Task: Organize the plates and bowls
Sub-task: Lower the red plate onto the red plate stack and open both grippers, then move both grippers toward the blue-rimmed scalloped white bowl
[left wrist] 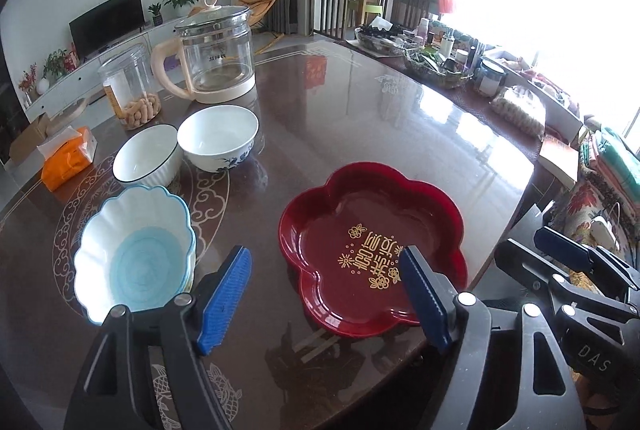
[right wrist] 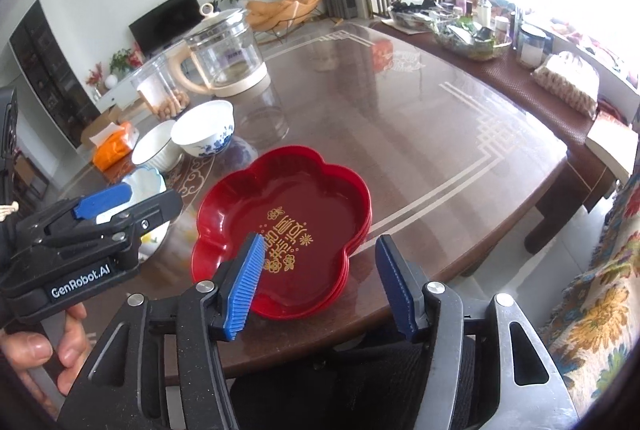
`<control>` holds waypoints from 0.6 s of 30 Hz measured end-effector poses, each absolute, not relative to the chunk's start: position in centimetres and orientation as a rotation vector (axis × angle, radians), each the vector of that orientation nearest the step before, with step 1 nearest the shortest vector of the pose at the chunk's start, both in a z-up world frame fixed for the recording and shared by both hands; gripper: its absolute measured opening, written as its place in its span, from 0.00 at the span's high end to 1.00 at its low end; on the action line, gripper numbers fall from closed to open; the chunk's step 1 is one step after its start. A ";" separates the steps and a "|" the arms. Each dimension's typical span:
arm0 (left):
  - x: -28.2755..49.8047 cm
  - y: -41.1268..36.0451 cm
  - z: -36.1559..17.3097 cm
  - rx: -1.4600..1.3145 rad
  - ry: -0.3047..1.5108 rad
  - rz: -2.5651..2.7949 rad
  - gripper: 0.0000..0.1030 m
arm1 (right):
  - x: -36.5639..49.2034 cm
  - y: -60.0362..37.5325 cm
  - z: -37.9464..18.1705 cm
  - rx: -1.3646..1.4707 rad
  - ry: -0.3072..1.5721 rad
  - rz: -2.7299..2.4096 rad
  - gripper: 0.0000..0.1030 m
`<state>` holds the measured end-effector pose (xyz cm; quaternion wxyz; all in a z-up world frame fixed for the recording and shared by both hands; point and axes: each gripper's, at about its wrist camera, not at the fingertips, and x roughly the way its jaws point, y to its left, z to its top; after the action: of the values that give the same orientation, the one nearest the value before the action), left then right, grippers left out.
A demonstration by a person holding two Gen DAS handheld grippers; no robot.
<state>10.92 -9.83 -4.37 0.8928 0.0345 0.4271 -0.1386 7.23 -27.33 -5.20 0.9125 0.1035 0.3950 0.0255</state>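
Left tool released, empty, right tool released, empty, red flower-shaped plates stacked at near tabletop edge, three bowls left of them

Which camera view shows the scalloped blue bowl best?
The left wrist view: the scalloped blue bowl shows whole there, with its wavy rim and pale blue inside. In the right wrist view the left tool covers most of the bowl; only part of its rim shows.
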 end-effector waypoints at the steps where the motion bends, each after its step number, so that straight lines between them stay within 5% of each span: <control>1: 10.1 -9.8 -4.6 0.064 0.888 -0.290 0.25 | 6.5 -27.3 -5.1 0.215 0.789 0.028 0.35; 18: 3.5 -5.5 -6.0 -0.029 0.899 -0.194 0.25 | -0.3 -23.4 -5.0 0.147 0.548 -0.040 0.34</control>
<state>3.53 -5.51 -6.05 0.8961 -0.0139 0.4336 -0.0936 -0.26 -23.44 -4.95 0.9599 0.0727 0.2701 -0.0199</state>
